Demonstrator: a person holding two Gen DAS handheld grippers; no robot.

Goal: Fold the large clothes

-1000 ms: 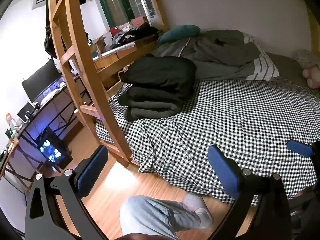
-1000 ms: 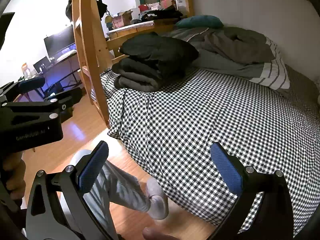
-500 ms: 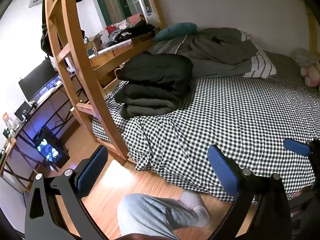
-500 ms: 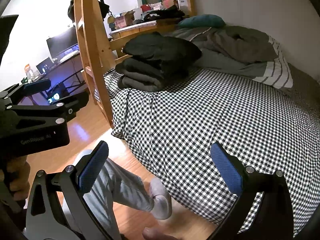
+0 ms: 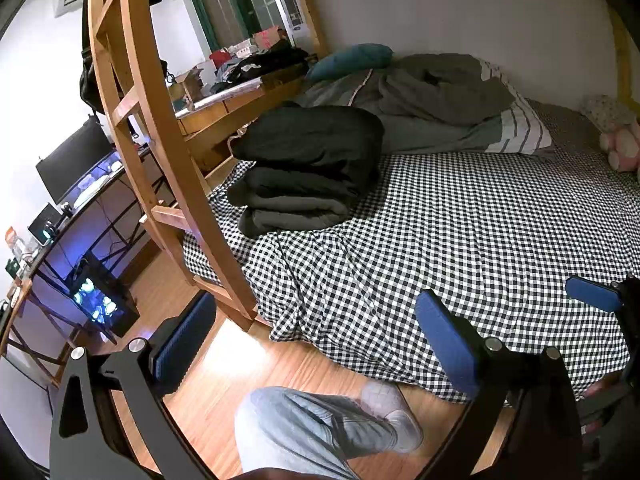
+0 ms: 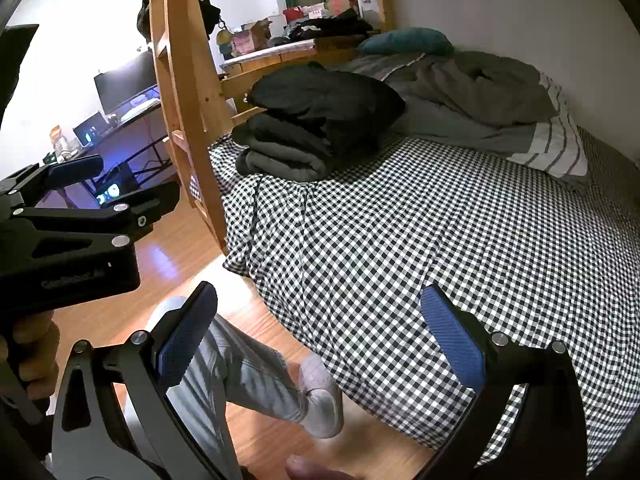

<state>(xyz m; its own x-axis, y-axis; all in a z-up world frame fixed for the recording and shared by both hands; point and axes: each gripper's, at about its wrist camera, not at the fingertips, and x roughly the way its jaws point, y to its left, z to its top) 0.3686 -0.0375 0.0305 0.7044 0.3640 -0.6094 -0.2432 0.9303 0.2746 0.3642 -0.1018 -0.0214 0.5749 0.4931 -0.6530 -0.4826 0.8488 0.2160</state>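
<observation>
Over the last second both views have closed in on the bed (image 5: 460,216), both hand-held grippers — left (image 5: 316,344), right (image 6: 320,336) — spread open and empty, folded dark clothes stack (image 5: 308,168) at far-left corner; likely walking in for the next garment.
</observation>
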